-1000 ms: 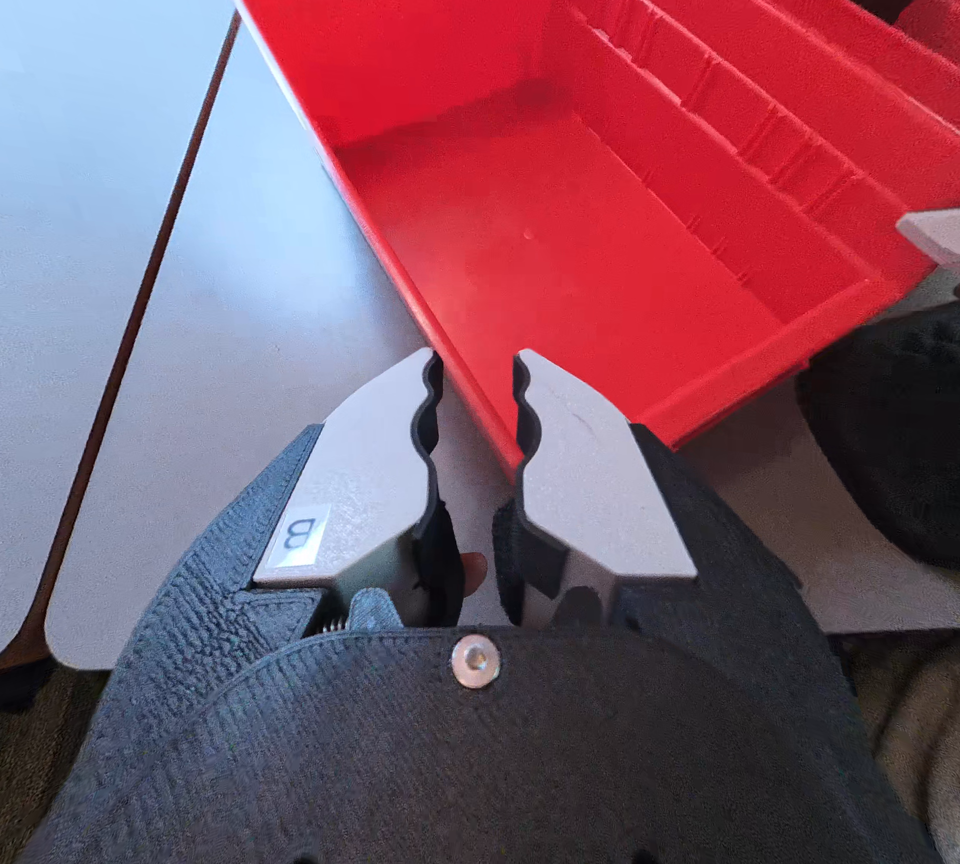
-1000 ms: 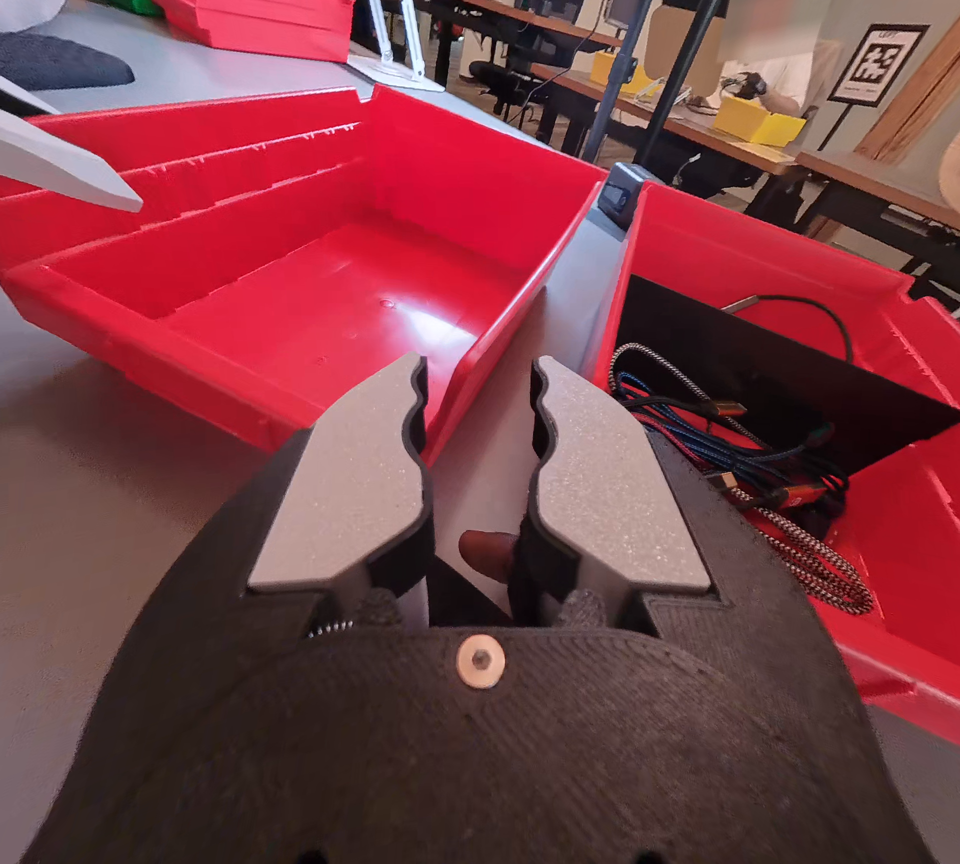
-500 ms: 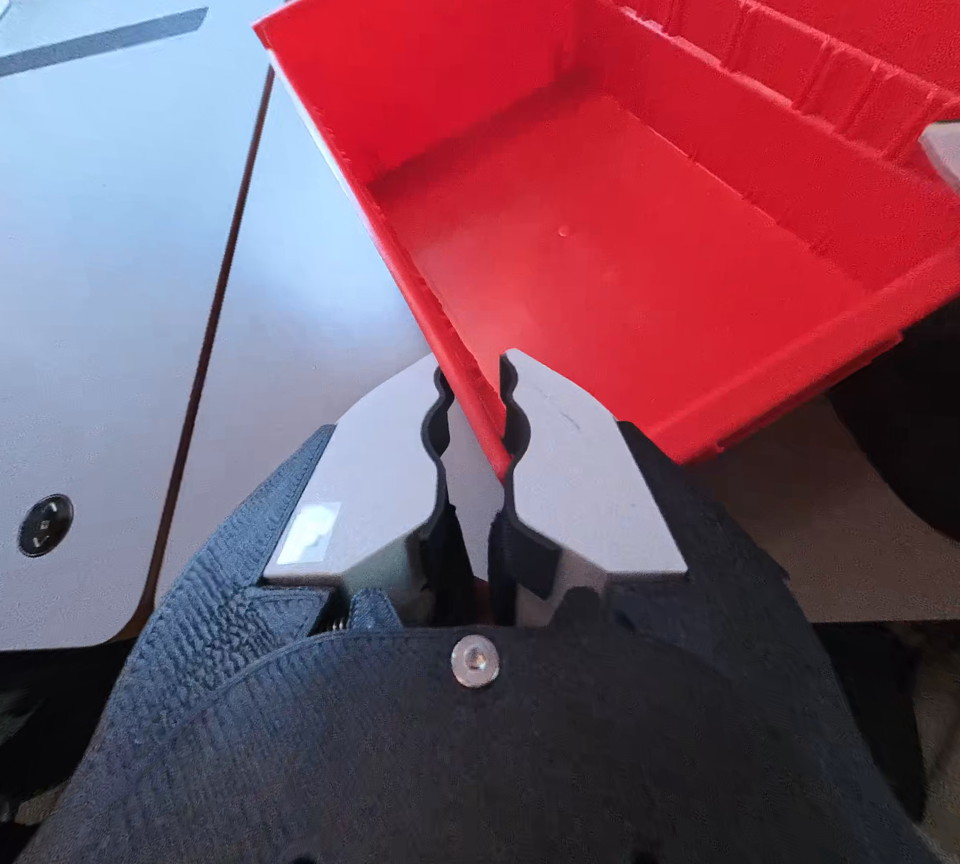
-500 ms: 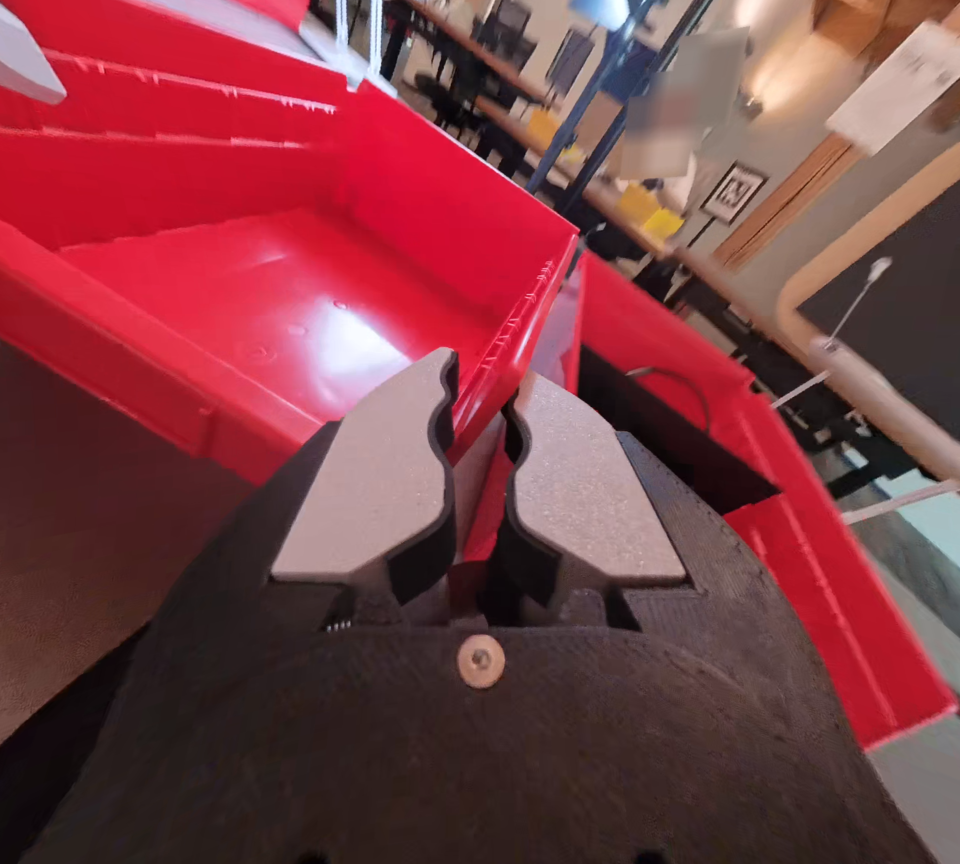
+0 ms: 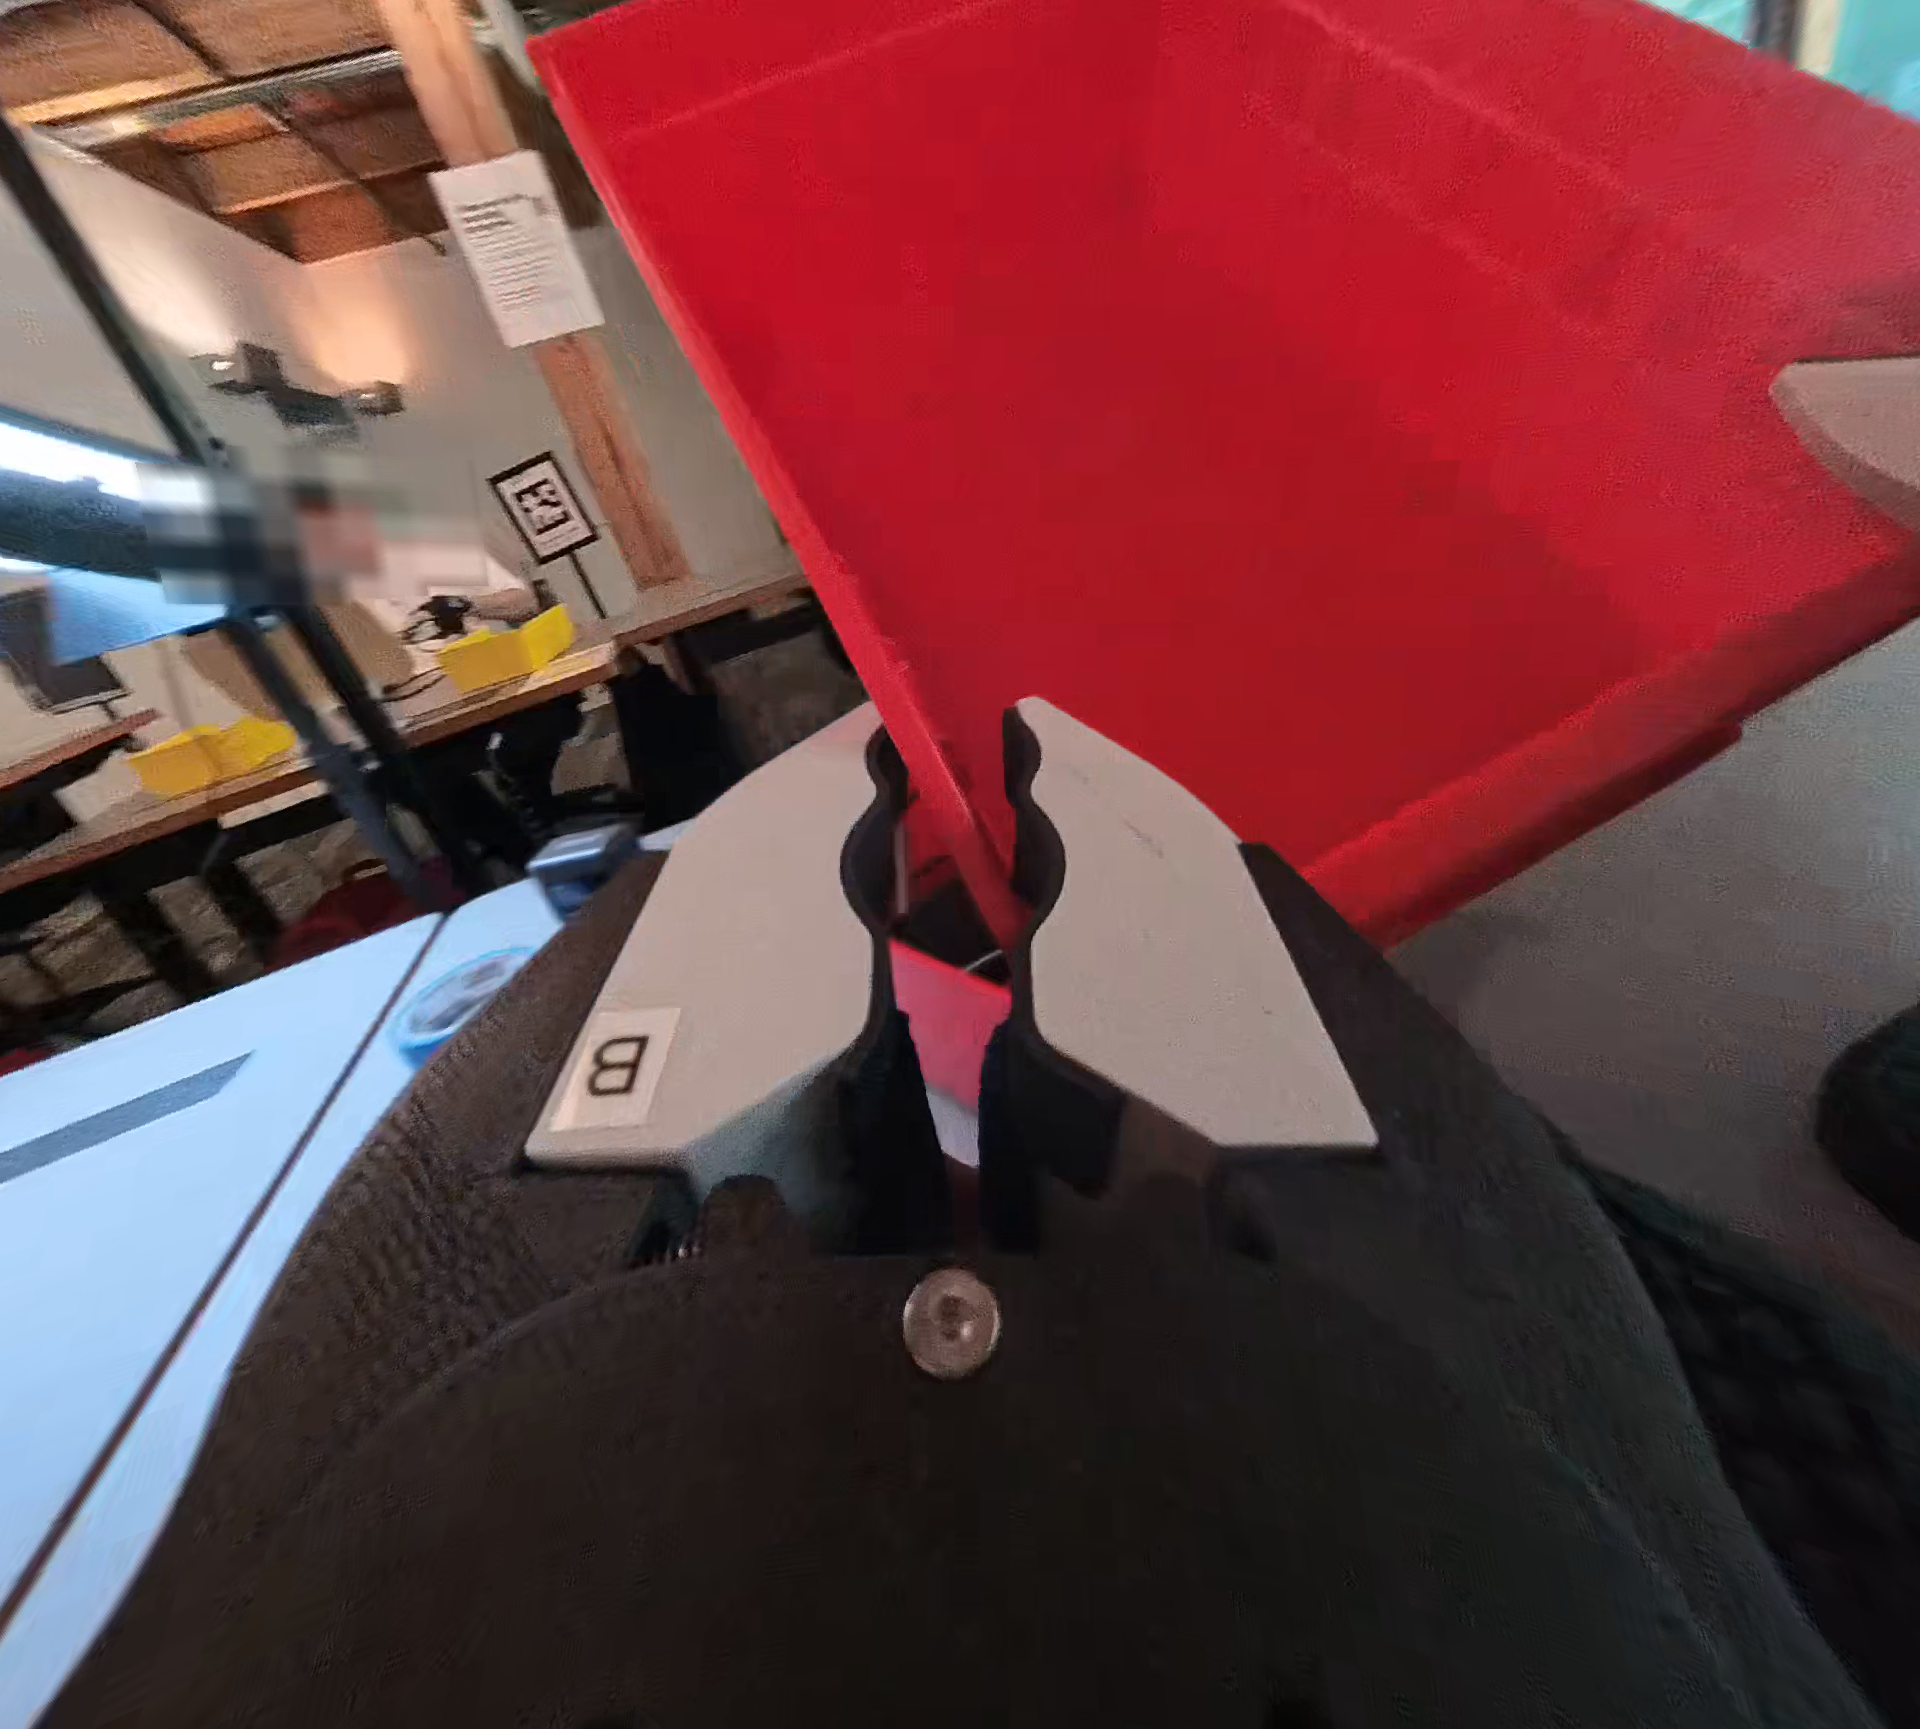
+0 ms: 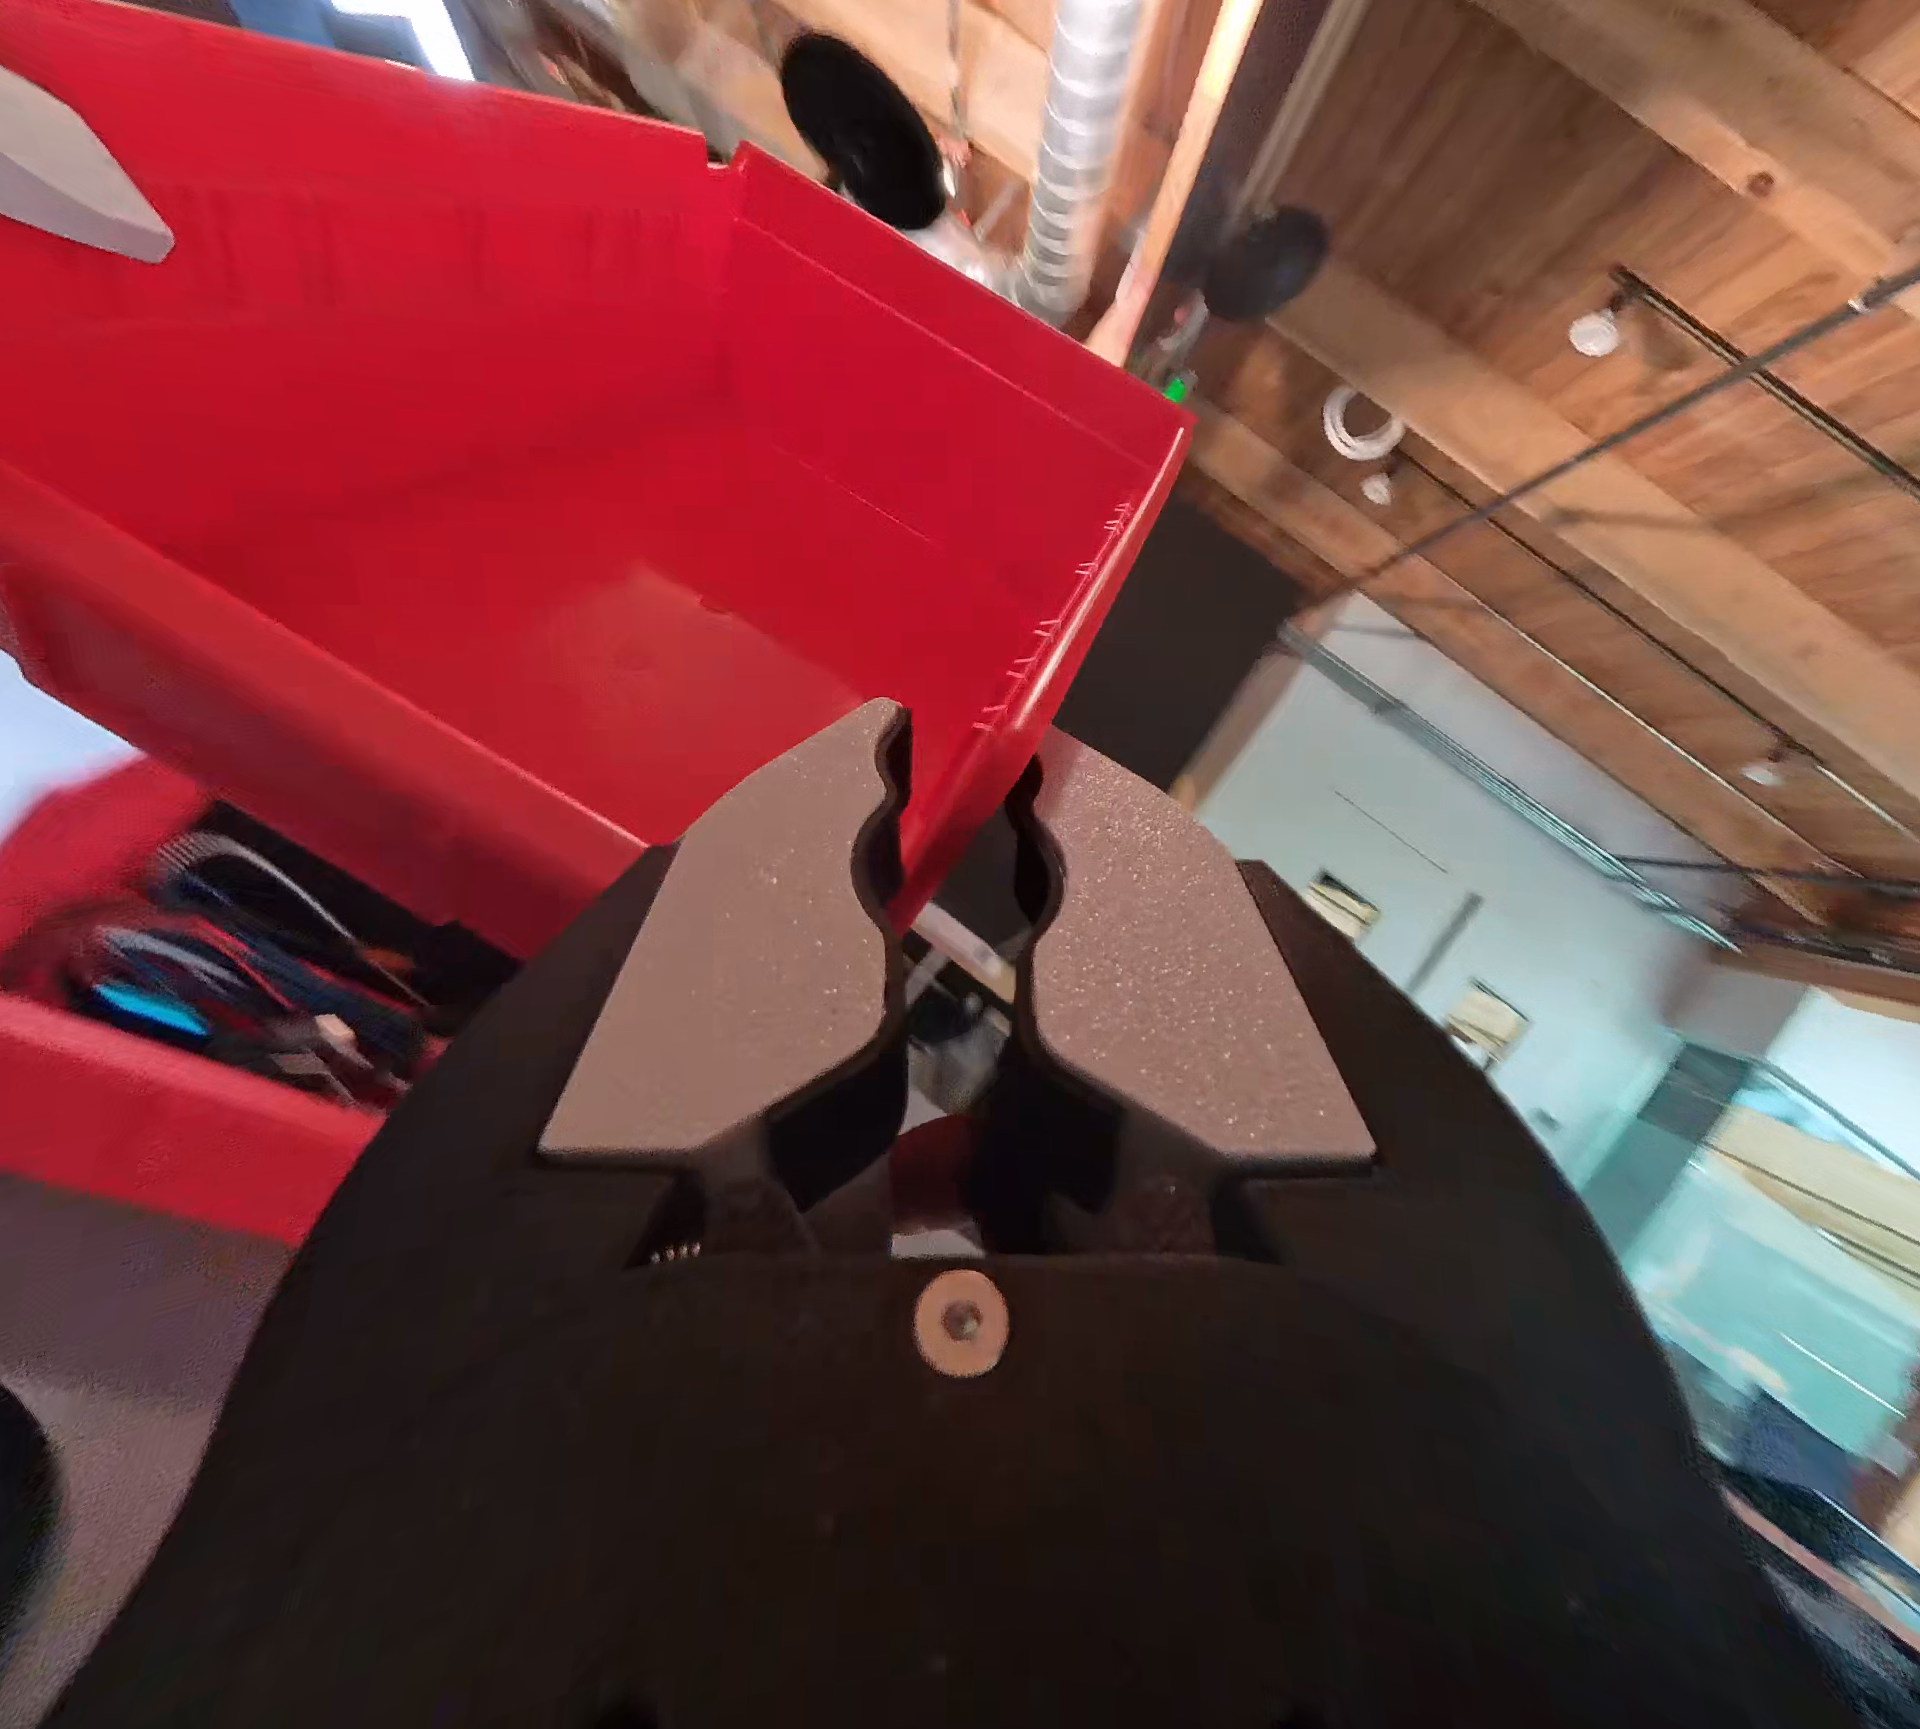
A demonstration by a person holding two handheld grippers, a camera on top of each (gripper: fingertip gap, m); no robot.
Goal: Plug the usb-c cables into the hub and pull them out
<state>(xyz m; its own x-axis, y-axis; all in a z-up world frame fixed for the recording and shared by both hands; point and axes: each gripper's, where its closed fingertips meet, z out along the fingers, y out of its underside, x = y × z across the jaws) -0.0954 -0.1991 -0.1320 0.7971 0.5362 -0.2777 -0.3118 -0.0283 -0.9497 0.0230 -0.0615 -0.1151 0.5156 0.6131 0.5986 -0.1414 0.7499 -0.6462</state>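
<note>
Though blurred, cables [image 6: 260,1004] under bin [image 6: 520,453]

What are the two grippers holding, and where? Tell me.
Both hold the empty red bin, lifted and tilted: the left gripper clamps one side wall's rim near a front corner, the right gripper the opposite side wall's rim.

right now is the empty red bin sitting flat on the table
No, the red bin is tipped up in the air, gripped by its side walls in the right tongs, with ceiling beams showing behind it.
</note>
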